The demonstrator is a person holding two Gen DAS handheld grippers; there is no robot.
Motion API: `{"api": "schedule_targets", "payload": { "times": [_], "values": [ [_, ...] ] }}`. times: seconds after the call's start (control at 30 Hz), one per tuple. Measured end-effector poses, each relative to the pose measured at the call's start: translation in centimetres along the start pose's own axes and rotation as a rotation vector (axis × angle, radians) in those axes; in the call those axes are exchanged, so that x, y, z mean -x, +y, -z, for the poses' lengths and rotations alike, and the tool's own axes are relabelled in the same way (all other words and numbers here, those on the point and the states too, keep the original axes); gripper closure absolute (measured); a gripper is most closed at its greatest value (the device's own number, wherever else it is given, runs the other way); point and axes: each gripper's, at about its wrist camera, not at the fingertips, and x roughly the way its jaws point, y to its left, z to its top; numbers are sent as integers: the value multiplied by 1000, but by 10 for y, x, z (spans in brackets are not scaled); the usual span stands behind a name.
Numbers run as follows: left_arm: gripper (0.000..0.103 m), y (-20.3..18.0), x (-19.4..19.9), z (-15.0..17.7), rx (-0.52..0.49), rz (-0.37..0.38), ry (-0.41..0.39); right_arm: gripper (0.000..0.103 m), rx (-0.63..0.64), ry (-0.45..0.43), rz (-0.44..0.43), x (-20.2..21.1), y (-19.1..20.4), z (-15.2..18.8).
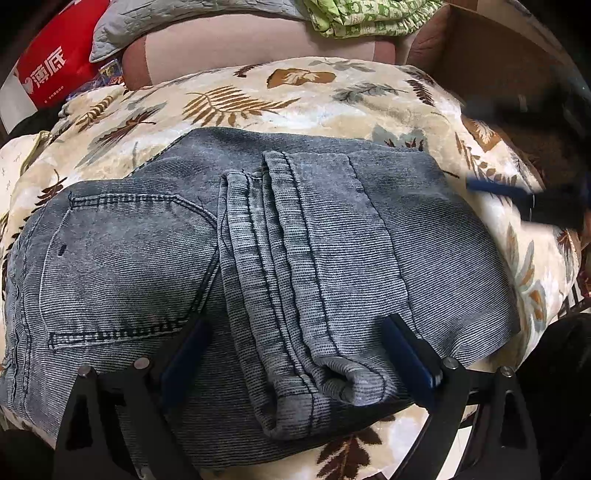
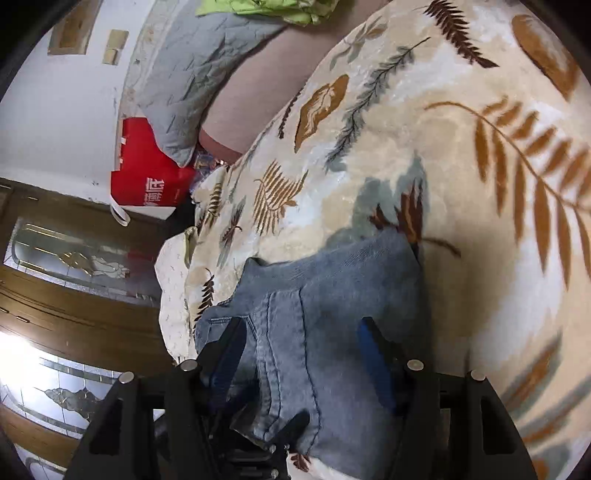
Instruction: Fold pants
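From the left wrist view, the faded blue-grey corduroy pants (image 1: 258,266) lie folded into a compact bundle on a cream plush blanket printed with brown and grey leaves (image 1: 258,92). A back pocket with dark stitching faces up on the left part, and the doubled legs with their seams run across the middle toward the camera. The left gripper (image 1: 295,354) hangs low over the near edge of the bundle, its blue-padded fingers (image 1: 406,354) spread wide on either side of the leg fold and closed on nothing. At the right edge the right gripper appears only as a dark, blurred shape above the blanket. Behind the blanket are a grey quilted pillow (image 1: 155,22), a green patterned cloth (image 1: 369,18), a red bag with white lettering (image 1: 55,62) and a brown cardboard box (image 1: 491,51).

From the right wrist view, the right gripper (image 2: 303,354) is tilted over one end of the folded pants (image 2: 332,295). Its fingers (image 2: 376,362) stand apart with the cloth lying beneath and between them, not pinched. The leaf blanket (image 2: 443,147) fills the right side; the red bag (image 2: 147,173), the grey pillow (image 2: 184,81) and a brown wooden door with patterned glass (image 2: 74,258) are at the left.
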Motion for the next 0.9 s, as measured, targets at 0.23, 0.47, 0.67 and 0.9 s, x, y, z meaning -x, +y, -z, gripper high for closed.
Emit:
{"api": "schedule_targets", "payload": {
  "times": [0.23, 0.47, 0.67, 0.9],
  "values": [
    [9, 38, 51, 1, 166, 106, -100, 33, -36, 3, 57, -8, -7, 21],
    [9, 138, 98, 55, 512, 77, -204, 28, 66, 73, 0, -11, 20, 79],
    [9, 190, 104, 91, 713, 171, -223, 28, -22, 44, 26, -14, 0, 86],
    [9, 204, 122, 103, 771, 154, -303, 27, 178, 100, -67, -42, 76, 101]
  ]
}}
